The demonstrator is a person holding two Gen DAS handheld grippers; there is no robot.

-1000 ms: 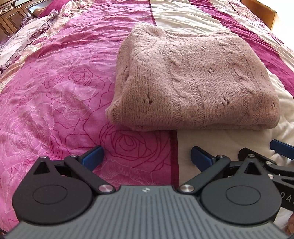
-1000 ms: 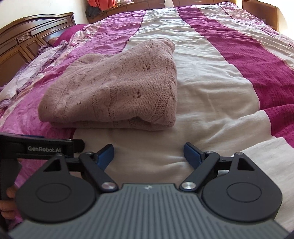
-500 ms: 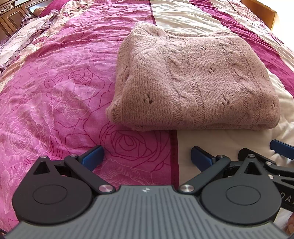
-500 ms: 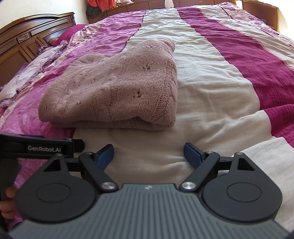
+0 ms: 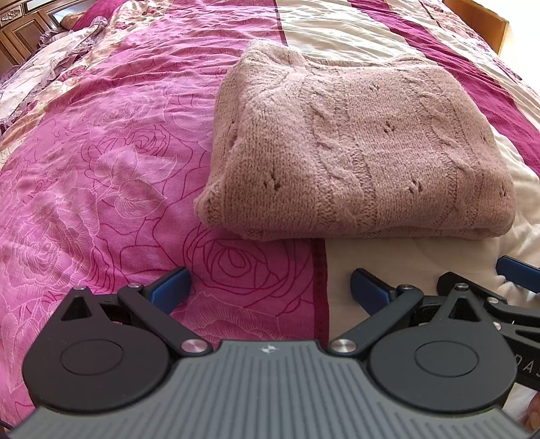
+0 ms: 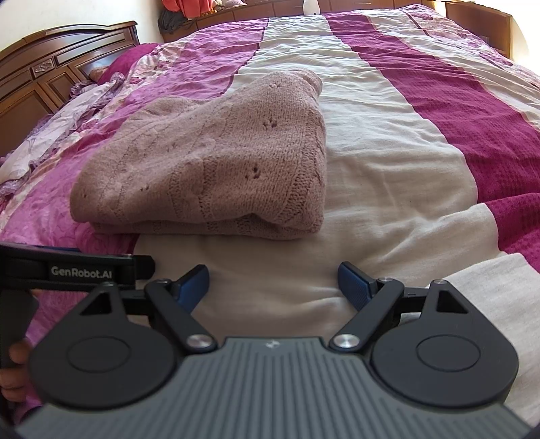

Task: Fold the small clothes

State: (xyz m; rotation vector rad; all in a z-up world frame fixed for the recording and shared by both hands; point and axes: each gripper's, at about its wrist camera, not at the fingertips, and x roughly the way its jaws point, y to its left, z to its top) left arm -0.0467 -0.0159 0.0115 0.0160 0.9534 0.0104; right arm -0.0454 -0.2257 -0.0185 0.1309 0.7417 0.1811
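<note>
Nothing moved: folded sweater [image 5: 364, 152] lies beyond both grippers' spread, empty jaws.

We count one folded knitted sweater [image 5: 357, 152] on one bed [image 5: 101, 169], two tools, the left tool [image 5: 268, 285] and the right tool [image 6: 273, 280], and one wooden headboard [image 6: 50, 77].

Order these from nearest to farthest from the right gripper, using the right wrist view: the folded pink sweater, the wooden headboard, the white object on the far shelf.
1. Folded pink sweater: just ahead of the right gripper, slightly left.
2. Wooden headboard: far left, beyond the sweater.
3. White object: top centre, past the bed's far edge.
</note>
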